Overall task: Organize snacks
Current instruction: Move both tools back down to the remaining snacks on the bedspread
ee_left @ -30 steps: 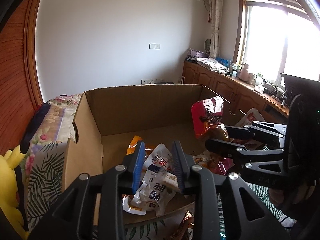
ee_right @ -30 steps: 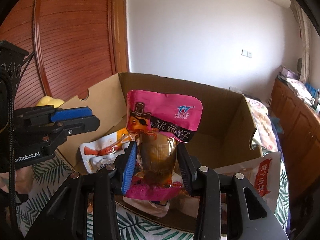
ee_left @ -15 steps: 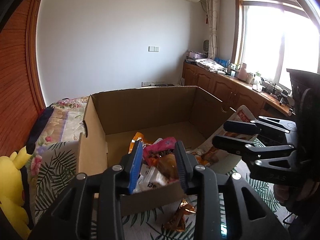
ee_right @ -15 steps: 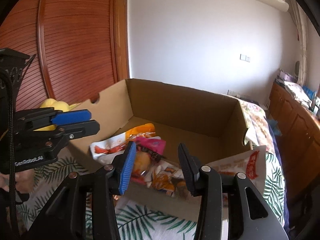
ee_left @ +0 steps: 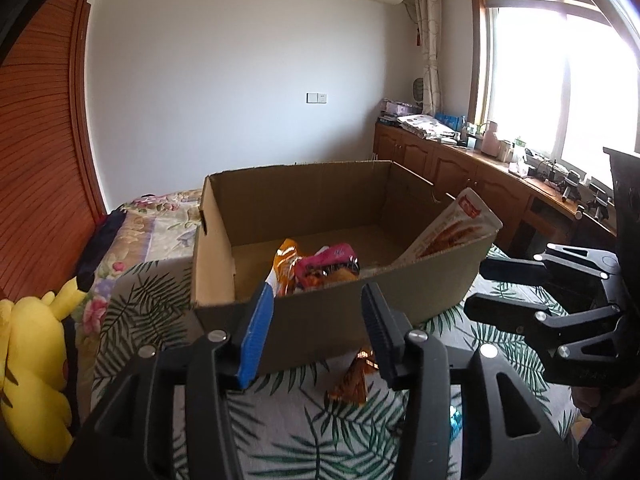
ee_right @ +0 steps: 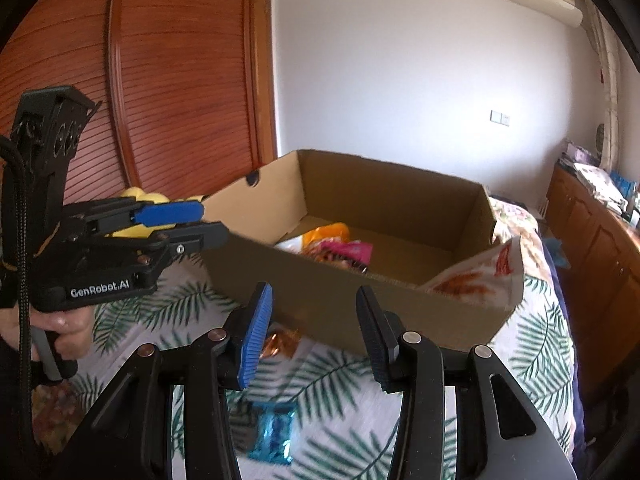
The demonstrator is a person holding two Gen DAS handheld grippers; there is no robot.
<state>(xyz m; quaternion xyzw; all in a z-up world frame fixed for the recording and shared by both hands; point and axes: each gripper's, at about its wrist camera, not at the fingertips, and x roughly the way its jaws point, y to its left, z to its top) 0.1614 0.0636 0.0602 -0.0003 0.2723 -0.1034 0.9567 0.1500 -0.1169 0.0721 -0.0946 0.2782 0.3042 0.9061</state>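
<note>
An open cardboard box [ee_left: 344,312] [ee_right: 360,296] sits on a leaf-print cloth. Inside lie a pink snack pack [ee_left: 330,258] [ee_right: 348,250], an orange pack [ee_left: 286,260] [ee_right: 324,234] and a large white-and-red bag [ee_left: 456,226] [ee_right: 484,276] leaning on the box's right corner. A small orange-brown wrapper [ee_left: 354,380] [ee_right: 280,342] and a blue wrapper [ee_right: 274,434] lie on the cloth in front of the box. My left gripper [ee_left: 316,332] is open and empty in front of the box. My right gripper [ee_right: 314,332] is open and empty too.
A yellow plush toy [ee_left: 32,364] sits at the left. A wooden wardrobe [ee_right: 160,80] stands behind it. A wooden counter [ee_left: 480,176] with clutter runs under the window on the right. Floral bedding [ee_left: 156,224] lies behind the box.
My right gripper opened and dropped the pink snack pack into the box. Both grippers then pulled back from above the box to in front of it.
</note>
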